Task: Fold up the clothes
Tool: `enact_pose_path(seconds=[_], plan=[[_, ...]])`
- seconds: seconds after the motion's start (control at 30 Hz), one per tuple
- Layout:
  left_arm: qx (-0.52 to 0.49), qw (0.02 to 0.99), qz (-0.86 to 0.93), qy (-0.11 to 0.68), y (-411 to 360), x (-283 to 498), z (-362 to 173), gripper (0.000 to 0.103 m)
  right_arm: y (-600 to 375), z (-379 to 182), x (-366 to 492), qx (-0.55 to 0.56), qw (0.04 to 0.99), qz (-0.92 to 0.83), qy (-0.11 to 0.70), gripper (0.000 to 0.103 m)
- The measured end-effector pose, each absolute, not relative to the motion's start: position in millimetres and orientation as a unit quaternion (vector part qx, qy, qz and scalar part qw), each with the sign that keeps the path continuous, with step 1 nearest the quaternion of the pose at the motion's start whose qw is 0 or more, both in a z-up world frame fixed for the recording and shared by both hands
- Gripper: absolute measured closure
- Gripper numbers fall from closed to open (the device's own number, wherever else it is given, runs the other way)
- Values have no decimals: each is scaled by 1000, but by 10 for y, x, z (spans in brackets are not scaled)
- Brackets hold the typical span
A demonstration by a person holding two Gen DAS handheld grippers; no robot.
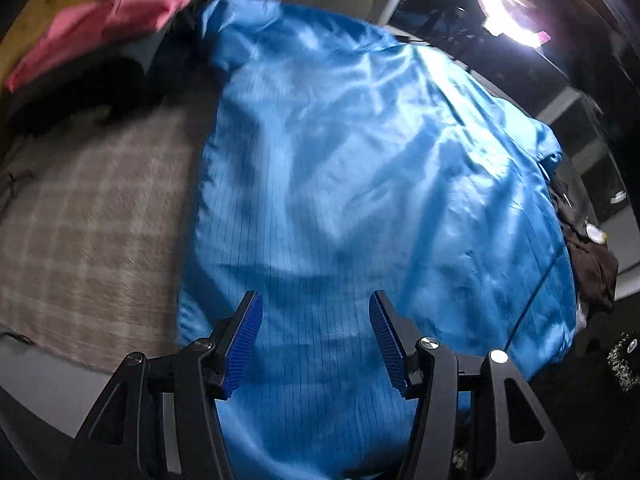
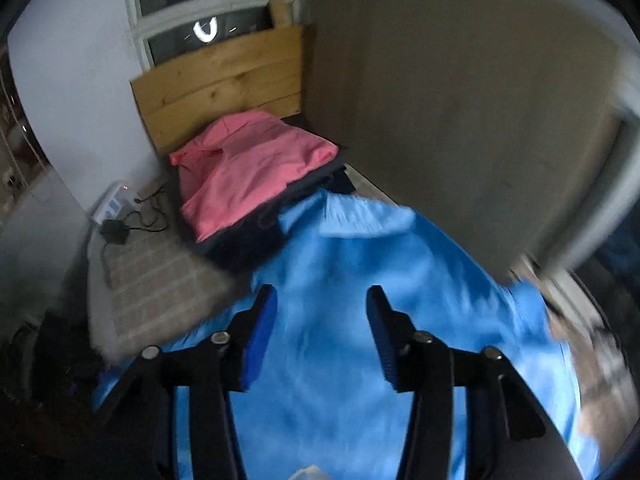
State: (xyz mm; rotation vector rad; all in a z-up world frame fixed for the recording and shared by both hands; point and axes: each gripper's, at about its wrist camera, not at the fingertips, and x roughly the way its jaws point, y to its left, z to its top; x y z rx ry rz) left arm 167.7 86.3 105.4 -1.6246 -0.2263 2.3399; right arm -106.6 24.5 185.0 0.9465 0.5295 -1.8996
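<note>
A shiny blue garment [image 1: 360, 168] with fine dark pinstripes lies spread across a bed, wrinkled in its middle. My left gripper [image 1: 316, 304] hangs open just above its near part, nothing between the blue ribbed pads [image 1: 244, 344]. The right wrist view shows the same blue garment [image 2: 360, 280], blurred, running up toward a pink folded garment [image 2: 252, 168]. My right gripper [image 2: 322, 300] is open above the blue cloth, holding nothing.
A beige checked blanket [image 1: 92, 216] covers the bed left of the blue garment. The pink garment [image 1: 104, 24] rests on a dark pile [image 1: 100, 88] by a wooden headboard [image 2: 224, 80]. Dark brown clothes [image 1: 588, 264] lie at the right edge. A power strip [image 2: 112, 204] with cables sits beside the bed.
</note>
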Motion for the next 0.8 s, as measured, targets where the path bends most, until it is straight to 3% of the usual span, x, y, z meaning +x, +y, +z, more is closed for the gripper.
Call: enact_pose_path(seconds=[0.3,0.63,0.67,0.7,0.77,0.8], plan=[[-583,112,793,-136,605,1520,750,49,-973,1050,-1785,377,521,-702,307,44],[-586,134,785,-150,556,1344,714,48,-1326,536,-2184,390,579,-614,368,43],[-587,135,784,-153,551,1335,709,48,-1332,489,-2171,389,580,-608,377,45],[-588,136,782,-156,548,1325,705,48,-1338,441,-2158,389,581,-602,386,69],[-591,138,779,-156,554,1302,698,48,-1252,468,-2119,382,582,-603,391,100],[-594,139,778,-152,570,1285,697,48,-1182,512,-2102,379,584,-606,386,100]])
